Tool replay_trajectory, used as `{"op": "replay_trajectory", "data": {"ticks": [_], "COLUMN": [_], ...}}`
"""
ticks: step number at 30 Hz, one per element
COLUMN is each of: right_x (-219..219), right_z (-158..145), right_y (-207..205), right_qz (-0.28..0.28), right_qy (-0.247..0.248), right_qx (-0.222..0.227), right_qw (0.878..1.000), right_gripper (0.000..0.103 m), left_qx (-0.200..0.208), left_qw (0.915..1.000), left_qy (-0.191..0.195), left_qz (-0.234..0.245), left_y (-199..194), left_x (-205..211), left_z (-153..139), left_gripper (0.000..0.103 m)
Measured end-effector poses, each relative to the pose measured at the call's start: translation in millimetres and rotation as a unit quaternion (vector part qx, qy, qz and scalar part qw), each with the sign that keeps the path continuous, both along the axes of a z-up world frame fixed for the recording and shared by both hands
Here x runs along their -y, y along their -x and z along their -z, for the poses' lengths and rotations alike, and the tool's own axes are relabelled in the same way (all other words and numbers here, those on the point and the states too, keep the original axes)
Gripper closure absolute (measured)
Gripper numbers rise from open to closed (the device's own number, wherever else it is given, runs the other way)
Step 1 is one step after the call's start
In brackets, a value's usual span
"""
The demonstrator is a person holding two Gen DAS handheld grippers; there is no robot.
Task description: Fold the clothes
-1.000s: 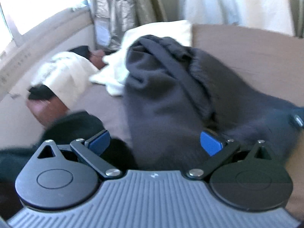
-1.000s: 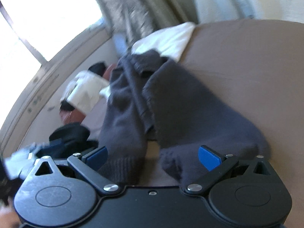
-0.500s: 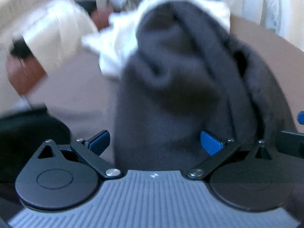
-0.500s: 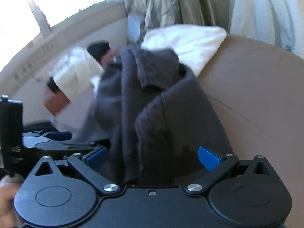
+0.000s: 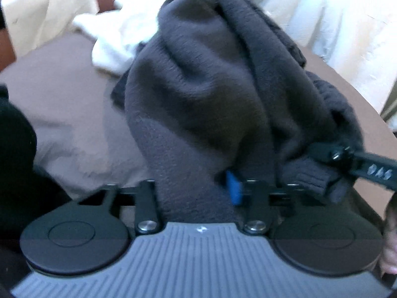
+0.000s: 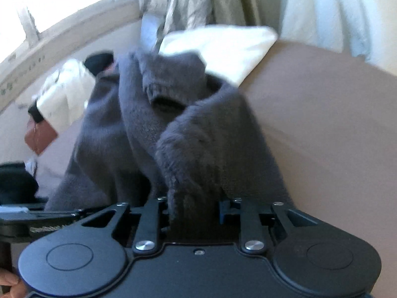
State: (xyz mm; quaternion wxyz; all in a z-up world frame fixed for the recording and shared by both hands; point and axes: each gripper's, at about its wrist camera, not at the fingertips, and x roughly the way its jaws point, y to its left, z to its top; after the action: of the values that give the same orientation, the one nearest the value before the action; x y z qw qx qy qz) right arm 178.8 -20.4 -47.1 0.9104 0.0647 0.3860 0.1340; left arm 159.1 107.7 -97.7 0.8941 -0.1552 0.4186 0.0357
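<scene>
Across the brown bed, which fills most of both views, the dark grey sweater lies bunched in a tall heap, its far end close to a white pillow and its near edge gathered up off the sheet. Beyond it on the left sit a cream garment and other loose clothes, too blurred to sort out. A second ago both tools hovered wide open over the sweater's near edge; now each has closed on it. The left gripper is clamped on a thick fold of the fabric, its fingers drawn in from their earlier spread. The right gripper likewise pinches a bunch of the sweater between its narrowed fingers, and it reaches into the left view just beside a ribbed cuff. With two holds secured on one edge, the garment can probably be lifted and shaken flat; it is far from folded, crumpled with a sleeve opening poking up mid-heap.
</scene>
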Motion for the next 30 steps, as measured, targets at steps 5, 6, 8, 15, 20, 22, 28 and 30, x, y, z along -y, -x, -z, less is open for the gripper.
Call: {"op": "replay_trajectory", "data": {"ticks": [5,6,8,15,20,22,28,30], "right_x": [11.3,17.8,31.9,88.0,139.4,155.3,215.7,232.1], "right_z": [-42.2,-45.9,-49.3,-71.9,-146.7,-178.9,-198.8,-174.4], "right_y": [77.7,93.5,119.3,164.2,181.3,199.5,232.3,243.2], "right_qz": [0.106,0.125,0.152,0.223,0.261,0.288,0.385,0.413], "right_qy": [0.007,0.000,0.009,0.092,0.173,0.208,0.292,0.297], "right_qx": [0.096,0.102,0.112,0.142,0.208,0.236,0.192,0.117], "right_qw": [0.990,0.987,0.982,0.960,0.927,0.905,0.854,0.853], "right_gripper": [0.078,0.078,0.079,0.080,0.082,0.082,0.039,0.039], "left_qx": [0.037,0.045,0.063,0.131,0.171,0.182,0.110,0.050], "left_qw": [0.9951,0.9928,0.9865,0.9661,0.9647,0.9661,0.9824,0.9831], "left_qy": [-0.089,-0.108,-0.147,-0.215,-0.198,-0.180,-0.086,-0.081], "left_qz": [0.024,0.028,0.037,0.056,0.031,0.033,0.124,0.157], "left_y": [12.4,15.5,25.0,59.3,74.7,83.5,101.6,108.1], "left_x": [29.2,35.5,51.3,88.6,75.1,73.7,99.3,111.1], "left_z": [-24.6,-30.3,-42.9,-81.2,-111.6,-119.4,-101.1,-74.8], "left_gripper": [0.082,0.082,0.083,0.085,0.086,0.086,0.075,0.063]}}
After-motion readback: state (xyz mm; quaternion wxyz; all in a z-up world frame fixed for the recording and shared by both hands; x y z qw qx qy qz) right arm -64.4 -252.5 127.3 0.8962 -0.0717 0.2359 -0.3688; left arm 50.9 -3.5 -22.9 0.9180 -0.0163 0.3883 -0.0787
